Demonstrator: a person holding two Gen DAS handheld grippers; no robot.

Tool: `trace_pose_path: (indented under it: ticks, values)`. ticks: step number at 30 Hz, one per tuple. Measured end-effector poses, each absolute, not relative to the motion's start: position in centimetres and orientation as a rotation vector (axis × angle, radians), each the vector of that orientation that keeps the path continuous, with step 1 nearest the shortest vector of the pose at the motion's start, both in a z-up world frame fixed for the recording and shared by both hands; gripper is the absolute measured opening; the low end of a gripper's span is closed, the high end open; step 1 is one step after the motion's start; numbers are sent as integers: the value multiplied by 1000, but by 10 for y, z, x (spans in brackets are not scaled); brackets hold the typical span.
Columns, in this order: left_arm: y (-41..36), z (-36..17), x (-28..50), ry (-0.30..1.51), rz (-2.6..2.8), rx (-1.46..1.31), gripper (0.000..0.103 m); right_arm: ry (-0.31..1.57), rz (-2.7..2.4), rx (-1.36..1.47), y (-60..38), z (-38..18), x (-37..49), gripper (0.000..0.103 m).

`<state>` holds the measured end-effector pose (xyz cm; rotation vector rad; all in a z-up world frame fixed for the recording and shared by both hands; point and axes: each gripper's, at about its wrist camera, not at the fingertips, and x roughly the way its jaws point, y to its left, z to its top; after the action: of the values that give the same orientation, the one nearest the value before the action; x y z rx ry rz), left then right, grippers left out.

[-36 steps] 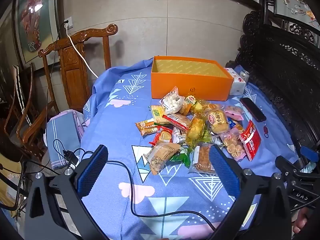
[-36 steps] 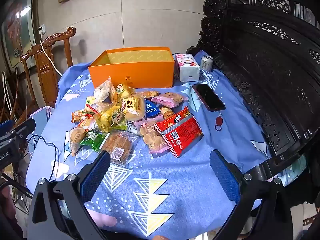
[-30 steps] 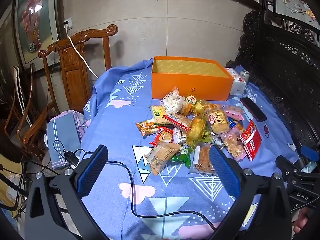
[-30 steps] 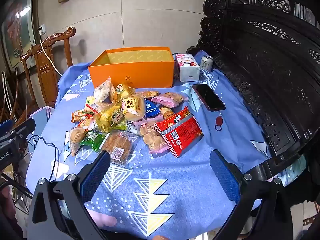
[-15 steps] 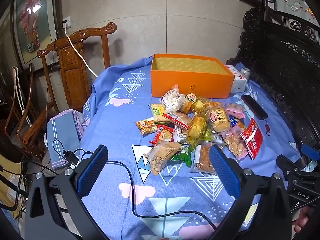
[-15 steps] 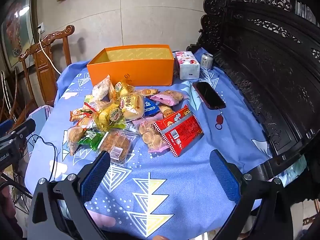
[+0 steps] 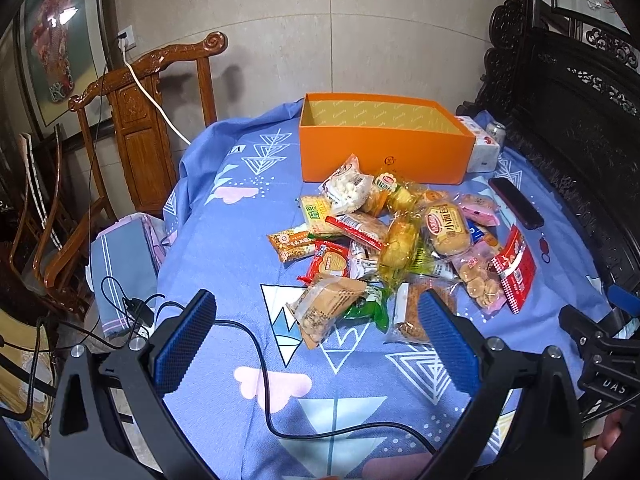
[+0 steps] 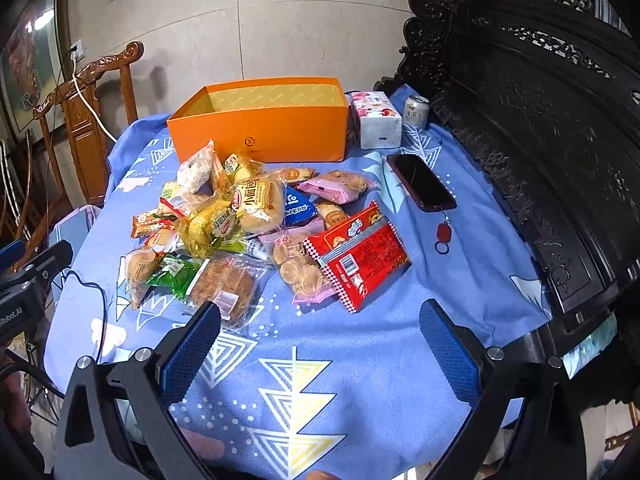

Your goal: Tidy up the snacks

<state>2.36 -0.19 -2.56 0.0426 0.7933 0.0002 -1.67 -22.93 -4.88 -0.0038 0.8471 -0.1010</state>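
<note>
A heap of wrapped snacks (image 7: 400, 248) (image 8: 256, 232) lies in the middle of a table under a blue patterned cloth (image 7: 224, 240). Behind the heap stands an open orange box (image 7: 384, 148) (image 8: 260, 128), with no snack showing inside. A red packet (image 8: 360, 256) and a bag of small round biscuits (image 8: 298, 268) lie at the heap's right edge. My left gripper (image 7: 316, 344) hovers open just short of the heap's near left side. My right gripper (image 8: 320, 352) is open too, over bare cloth in front of the red packet. Neither holds anything.
A dark phone (image 8: 420, 182) with a red key tag (image 8: 443, 236), a white tissue box (image 8: 376, 120) and a drink can (image 8: 416, 110) sit right of the box. A black cable (image 7: 264, 364) crosses the near cloth. A wooden chair (image 7: 148, 120) stands left, carved dark furniture (image 8: 540, 120) right.
Both grippers have drifted slightly forward toward the snack heap, so the snacks and box sit a little nearer. Nothing was picked up or moved.
</note>
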Motion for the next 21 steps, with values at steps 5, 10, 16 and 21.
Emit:
trace_pose_path:
  ticks: [5, 10, 16, 21]
  values:
    - [1, -40, 34, 810, -16, 43, 99, 798, -106, -16, -243, -51, -11, 100]
    - [-2, -54, 43, 820, -21, 61, 99, 808, -106, -42, -258, -65, 4, 100]
    - [0, -70, 53, 858, -52, 41, 99, 835, -62, 18, -273, -100, 40, 100]
    - [5, -79, 60, 870, -53, 34, 99, 975, -65, 297, -298, -140, 85, 100]
